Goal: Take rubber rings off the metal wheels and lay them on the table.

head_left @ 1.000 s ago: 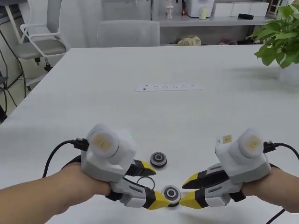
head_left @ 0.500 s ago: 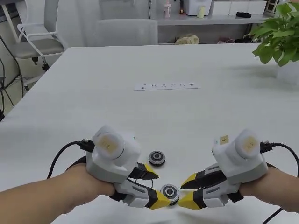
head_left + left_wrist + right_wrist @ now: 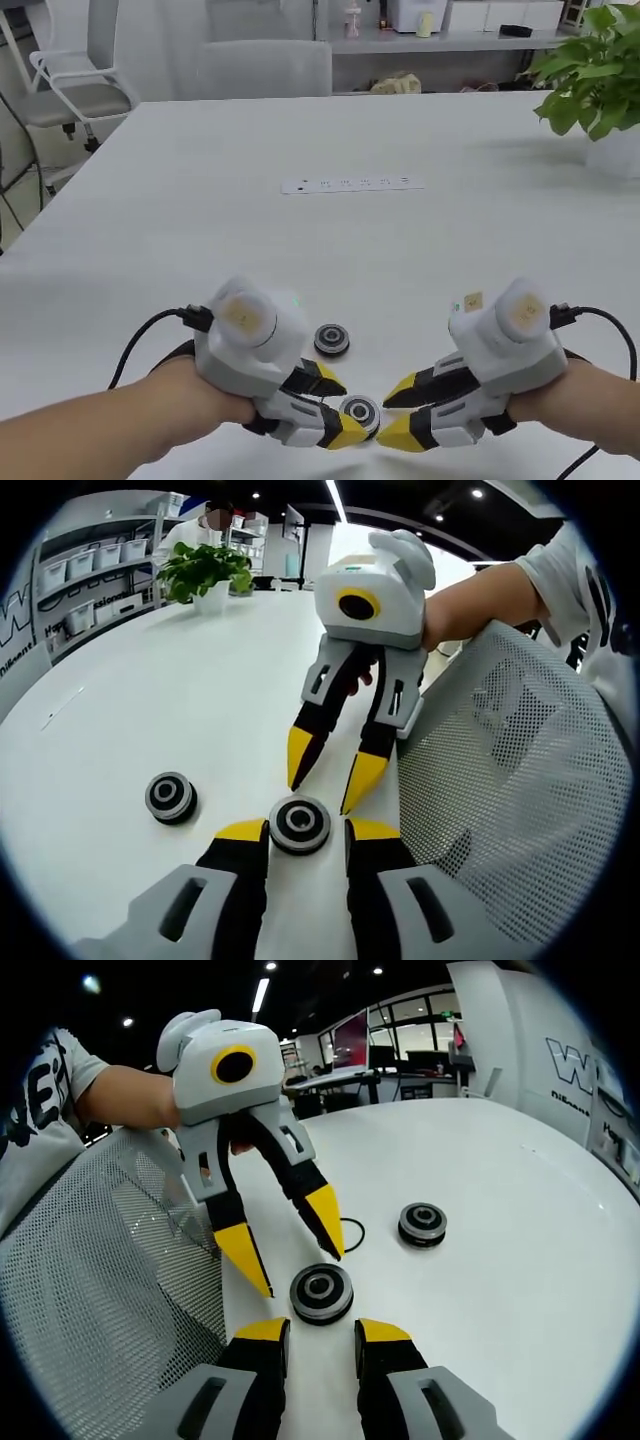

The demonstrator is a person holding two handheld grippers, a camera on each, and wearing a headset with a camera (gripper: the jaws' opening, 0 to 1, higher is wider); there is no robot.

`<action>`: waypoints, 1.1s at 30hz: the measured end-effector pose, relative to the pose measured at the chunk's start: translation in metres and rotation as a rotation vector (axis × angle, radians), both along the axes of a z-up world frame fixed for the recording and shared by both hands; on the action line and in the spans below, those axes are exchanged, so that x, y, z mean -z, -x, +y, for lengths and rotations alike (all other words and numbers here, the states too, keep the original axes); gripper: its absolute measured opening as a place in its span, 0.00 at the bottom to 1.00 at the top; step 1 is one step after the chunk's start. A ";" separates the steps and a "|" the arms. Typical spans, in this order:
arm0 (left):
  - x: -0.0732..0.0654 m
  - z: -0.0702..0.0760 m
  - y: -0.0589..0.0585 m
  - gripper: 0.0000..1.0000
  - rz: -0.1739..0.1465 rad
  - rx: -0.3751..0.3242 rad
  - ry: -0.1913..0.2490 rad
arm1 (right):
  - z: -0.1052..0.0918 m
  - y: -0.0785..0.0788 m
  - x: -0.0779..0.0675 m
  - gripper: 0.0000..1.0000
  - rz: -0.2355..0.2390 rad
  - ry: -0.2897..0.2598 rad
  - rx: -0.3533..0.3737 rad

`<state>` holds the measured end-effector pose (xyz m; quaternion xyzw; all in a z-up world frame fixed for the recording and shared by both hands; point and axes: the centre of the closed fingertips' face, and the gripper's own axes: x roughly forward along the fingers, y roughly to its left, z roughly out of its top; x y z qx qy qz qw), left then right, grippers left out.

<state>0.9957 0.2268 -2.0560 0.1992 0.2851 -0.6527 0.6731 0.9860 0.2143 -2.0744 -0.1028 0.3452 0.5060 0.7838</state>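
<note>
The little round metal wheel with its black rubber ring (image 3: 359, 410) lies flat on the white table (image 3: 300, 230), just in front of both the left gripper (image 3: 298, 1268) and right gripper (image 3: 322, 792), whose yellow-tipped jaws stand half open, holding nothing.

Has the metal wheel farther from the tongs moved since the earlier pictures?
No. The farther metal wheel sits at the same offset from the power strip; the whole picture's slight leftward shift is the camera's.
</note>
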 end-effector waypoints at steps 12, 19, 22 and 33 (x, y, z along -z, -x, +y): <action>0.003 -0.003 -0.001 0.17 -0.008 0.010 -0.004 | 0.000 0.000 0.001 0.23 0.005 -0.002 0.002; 0.004 -0.005 0.000 0.13 -0.037 0.023 -0.007 | 0.001 -0.002 0.000 0.23 0.003 -0.005 0.004; 0.005 -0.006 -0.001 0.11 -0.058 0.028 -0.008 | 0.001 -0.003 0.000 0.23 0.002 -0.007 0.005; 0.006 -0.007 -0.002 0.08 -0.133 0.049 -0.005 | 0.003 -0.003 0.002 0.23 -0.001 -0.007 0.000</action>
